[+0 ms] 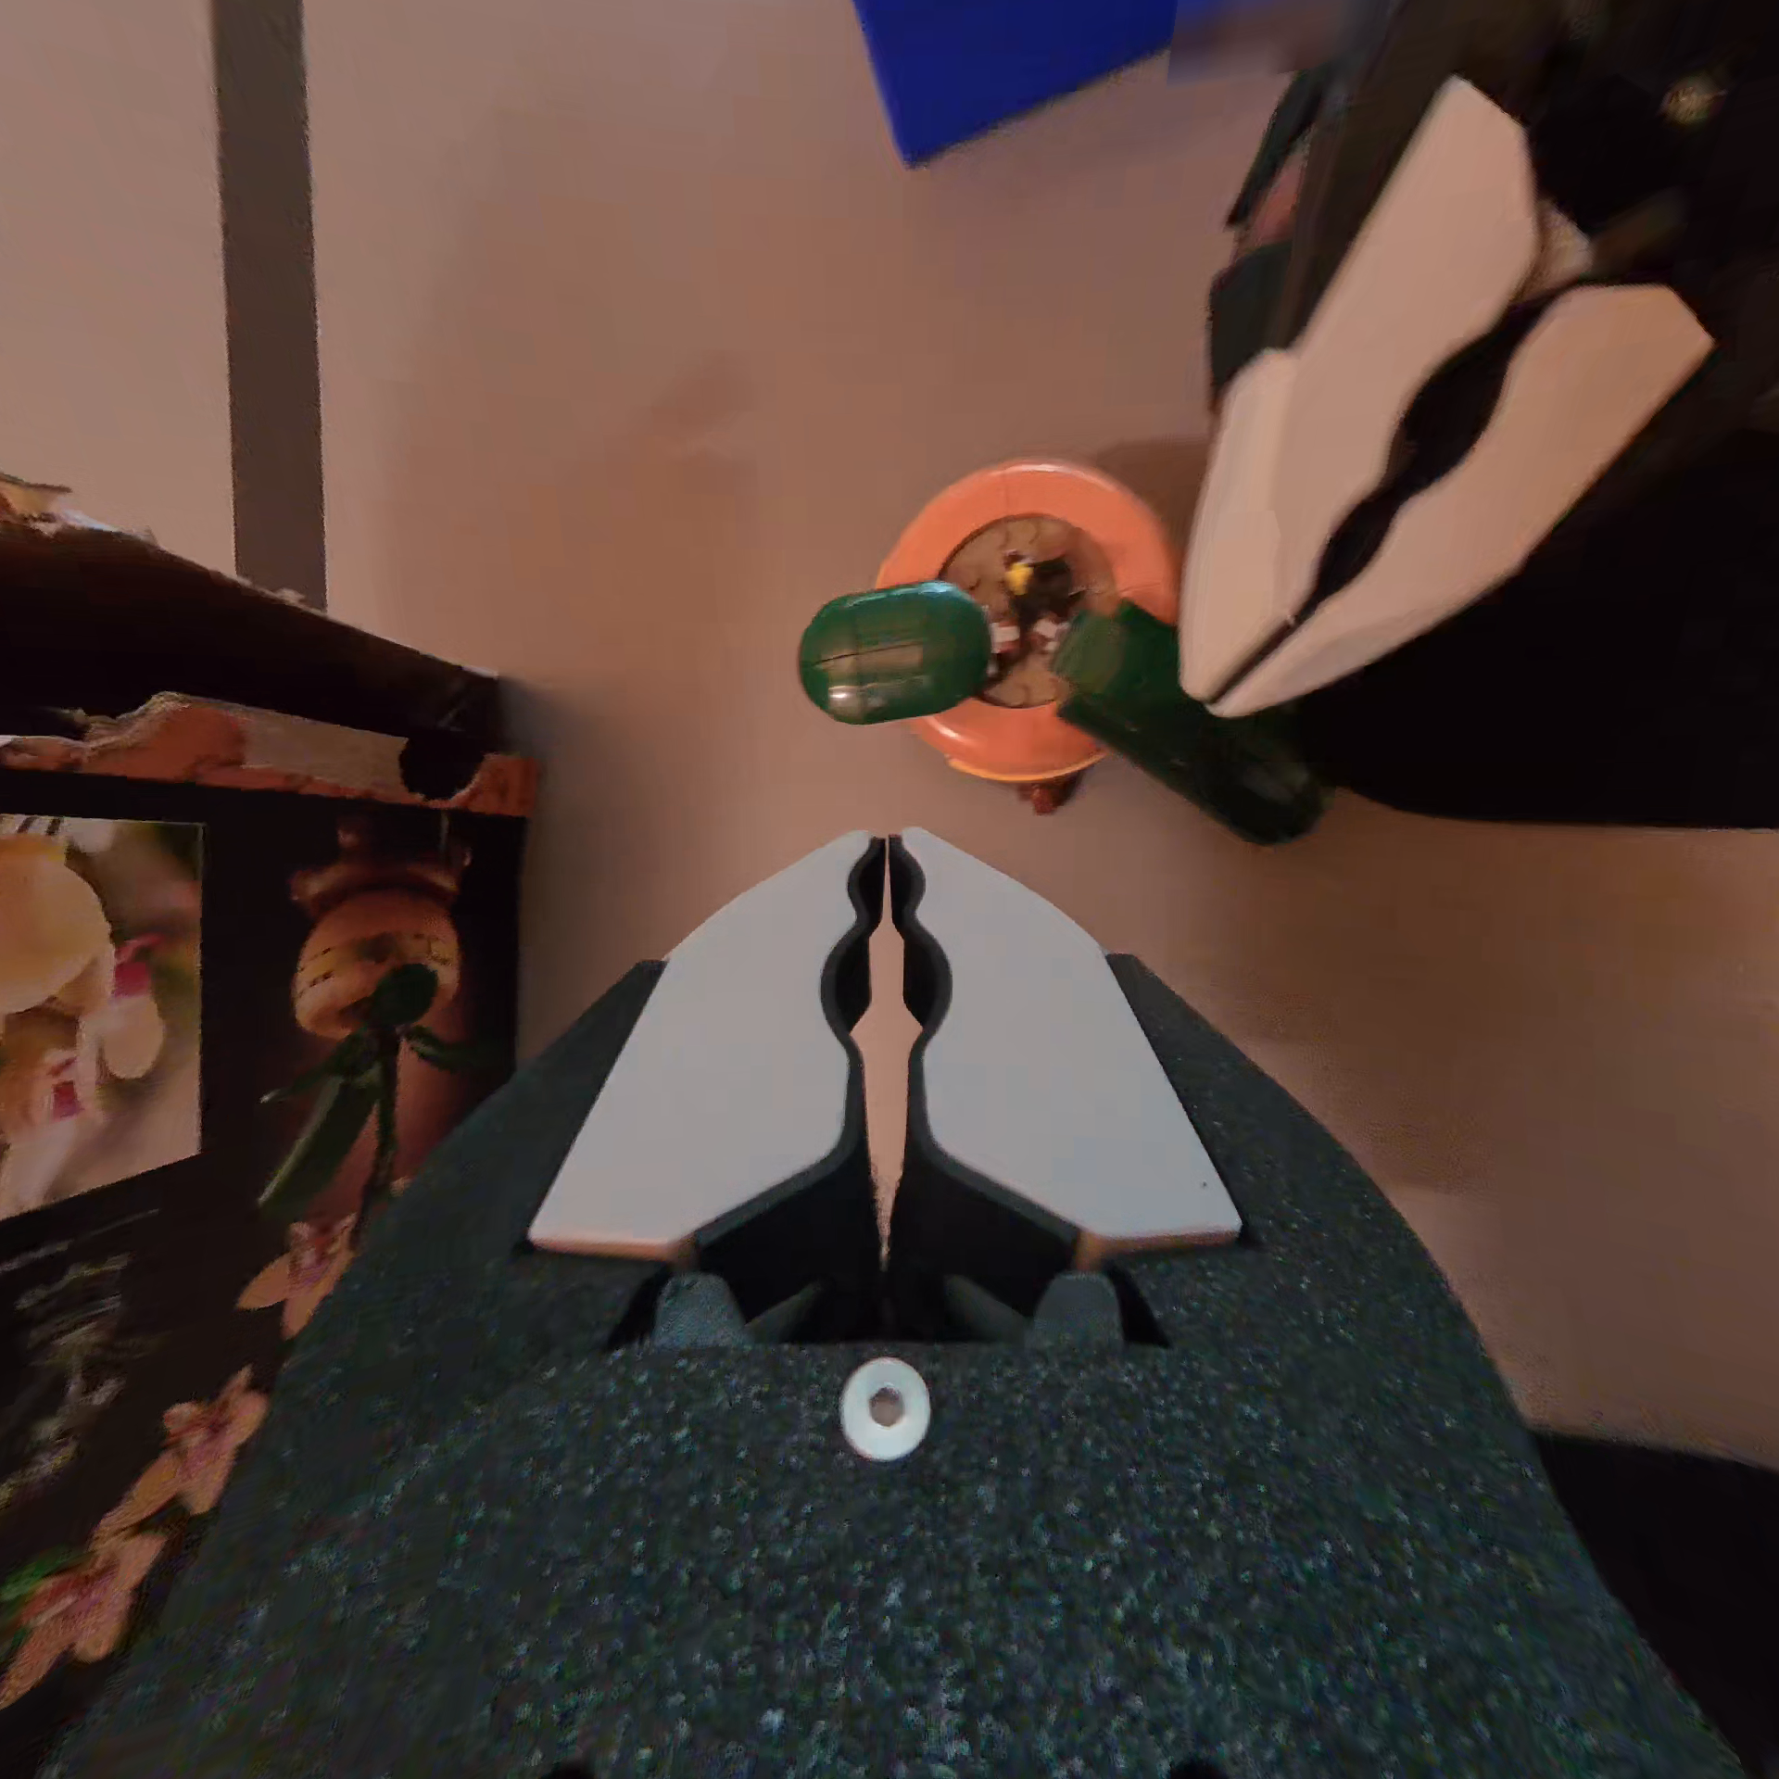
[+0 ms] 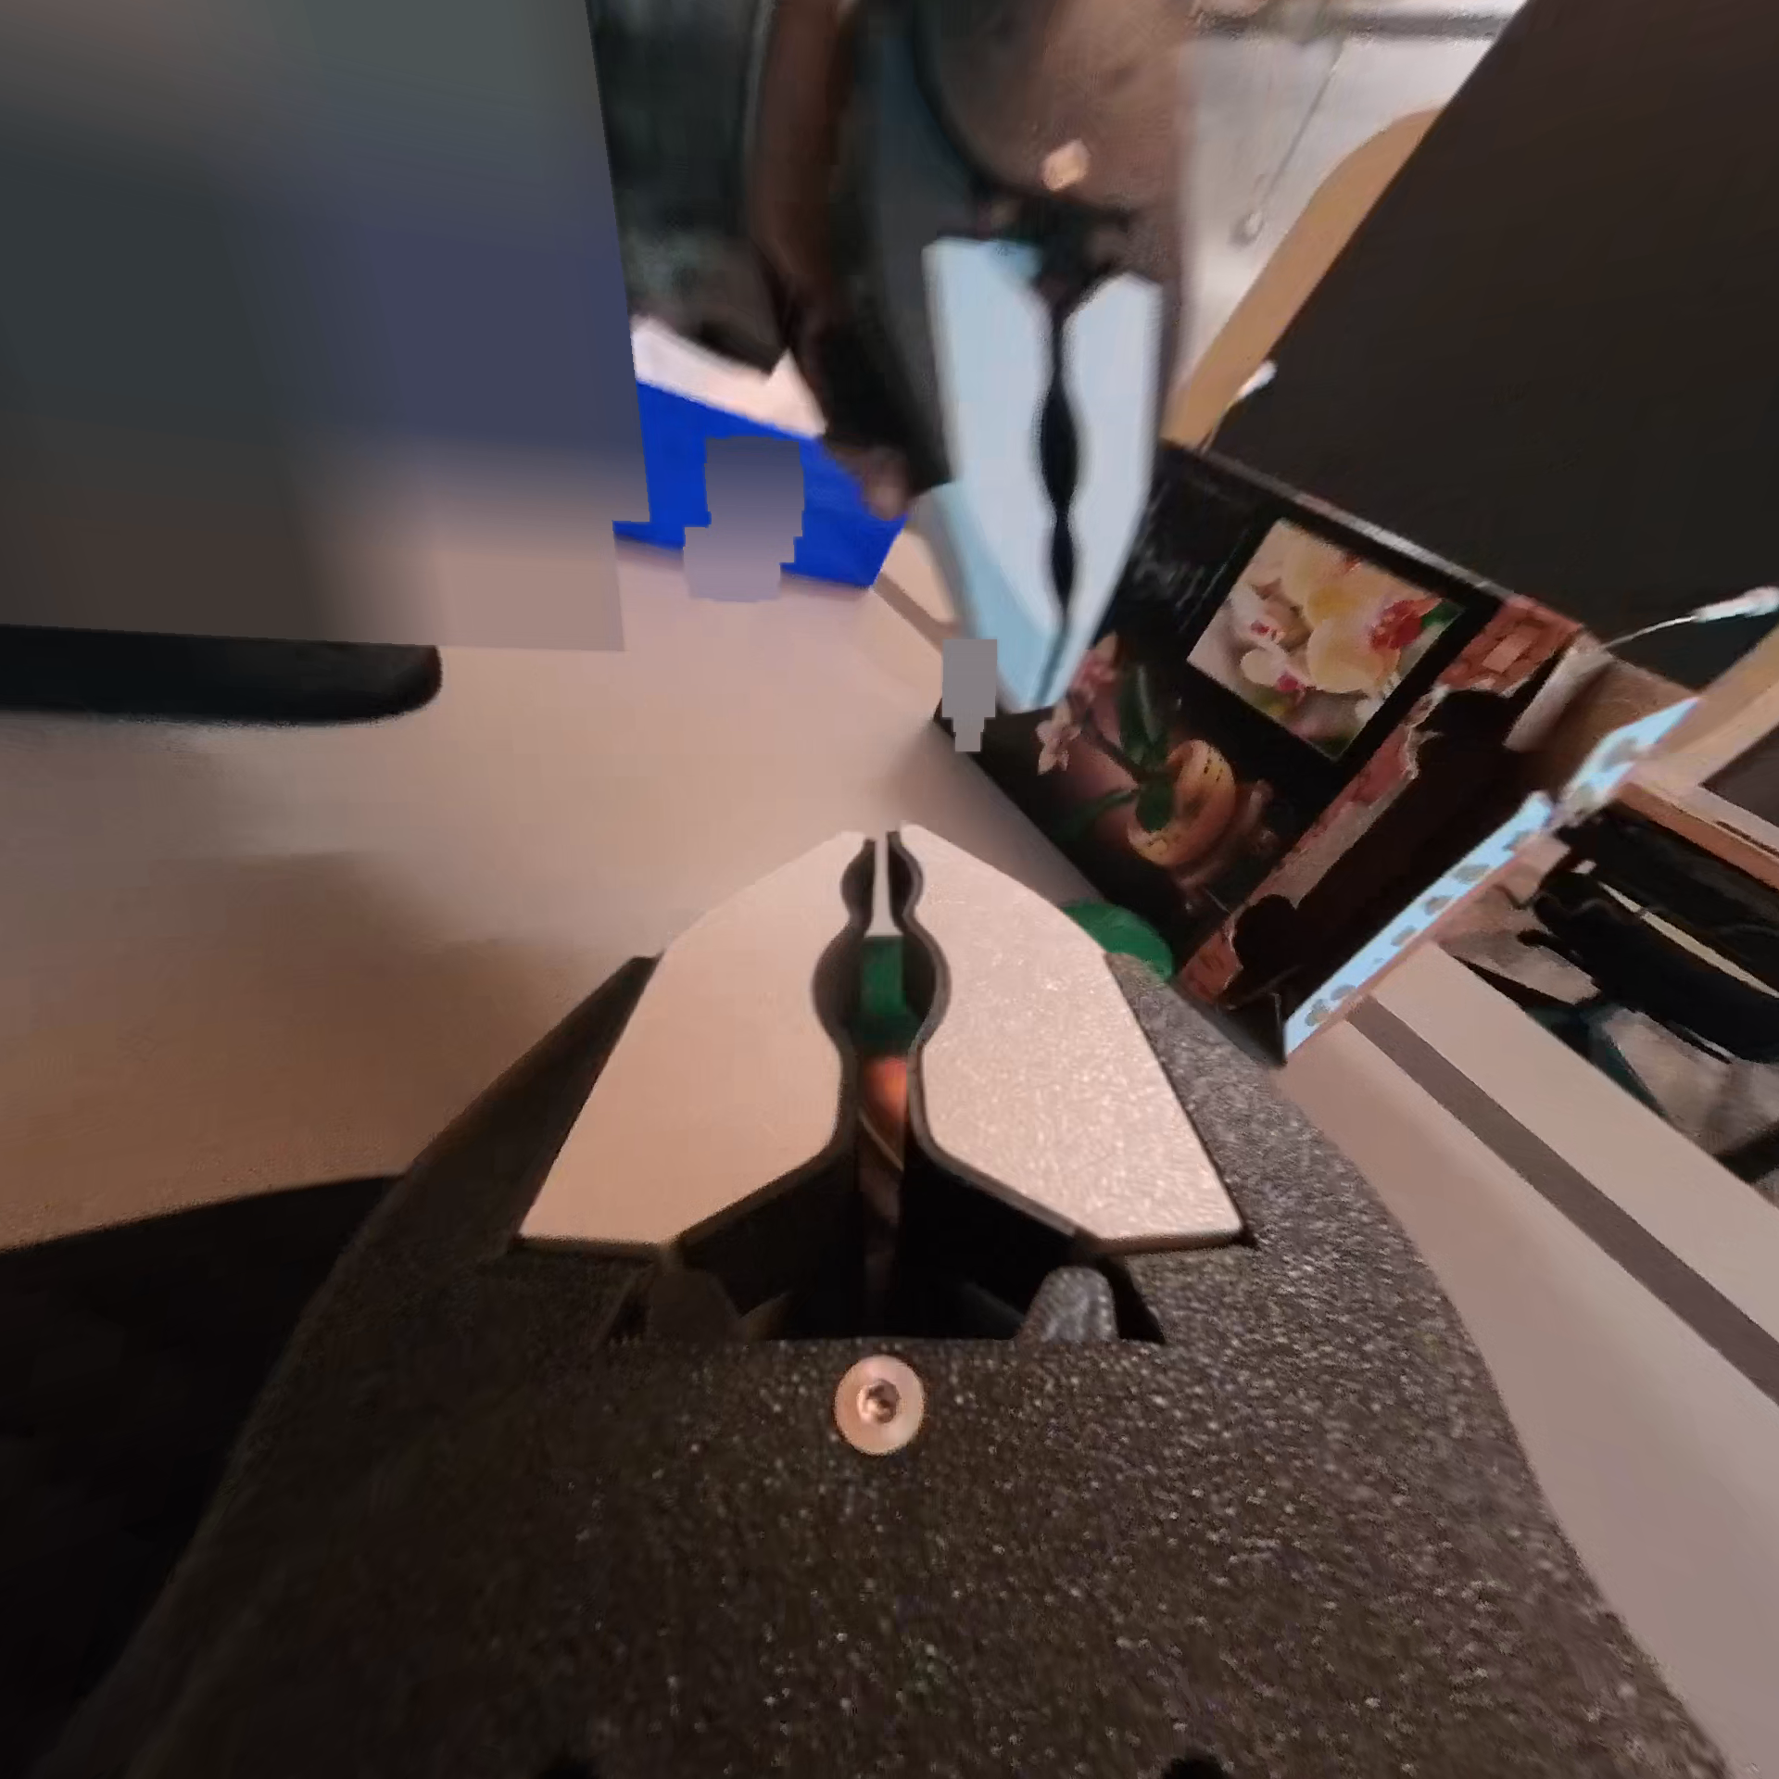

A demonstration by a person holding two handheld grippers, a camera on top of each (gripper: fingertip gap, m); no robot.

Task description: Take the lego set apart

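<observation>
The lego set is an orange round pot with two dark green leaves, standing on the beige table. One rounded leaf sticks out to the left, and a long leaf slants to the lower right. My left gripper is shut and empty, just short of the pot. My right gripper is shut, with its tips right over the long leaf. In the right wrist view the gripper shows bare table between its tips. Green leaf and orange pot show through the gap farther back, underneath.
The black lego box with flower pictures stands at the left and shows at the right in the right wrist view. A blue box sits at the far edge. A dark strip runs across the table. My left gripper hangs near the box. About 7 cm separates my left fingertips from my right. The rounded leaf is about 6 cm from my left fingertips.
</observation>
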